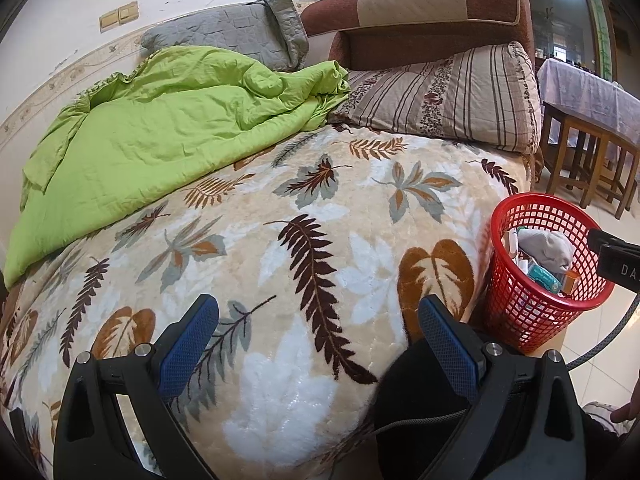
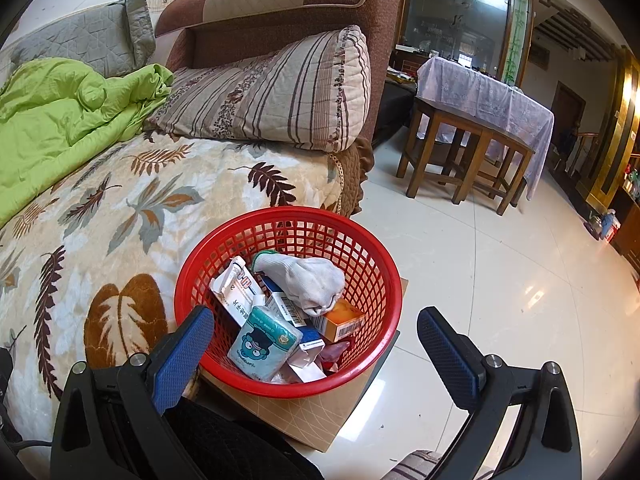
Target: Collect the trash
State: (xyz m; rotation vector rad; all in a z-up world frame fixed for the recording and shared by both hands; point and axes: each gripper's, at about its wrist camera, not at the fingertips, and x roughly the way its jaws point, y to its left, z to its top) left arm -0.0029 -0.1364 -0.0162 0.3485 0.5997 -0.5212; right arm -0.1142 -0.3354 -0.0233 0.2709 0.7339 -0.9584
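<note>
Red mesh basket [image 2: 372, 280] sits on a flat piece of cardboard [image 2: 320, 412] on the tiled floor, right beside the bed edge. Inside the basket: white glove [image 2: 308, 280] balled up on top, blue tissue pack [image 2: 264, 344] with a cartoon face, white medicine box [image 2: 236, 296] with red and blue print leaning on the left wall, orange box [image 2: 340, 322] with a barcode, more small cartons and a bit of pink wrapper underneath. Basket roughly half full.

Right gripper [image 2: 316, 340] hovers just above the basket's near rim, blue pads spread wide, holding nothing, touching nothing.

Left gripper [image 1: 318, 328] is over the leaf-print blanket [image 1: 280, 240], fingers wide apart too, nothing held. In this view the basket [image 1: 520, 312] is at right, off the bed's side, well apart from the left gripper.

Green quilt [image 1: 160, 128] bunched at the far left of the bed, striped pillow [image 1: 448, 100] against the brown sofa arm.
</note>
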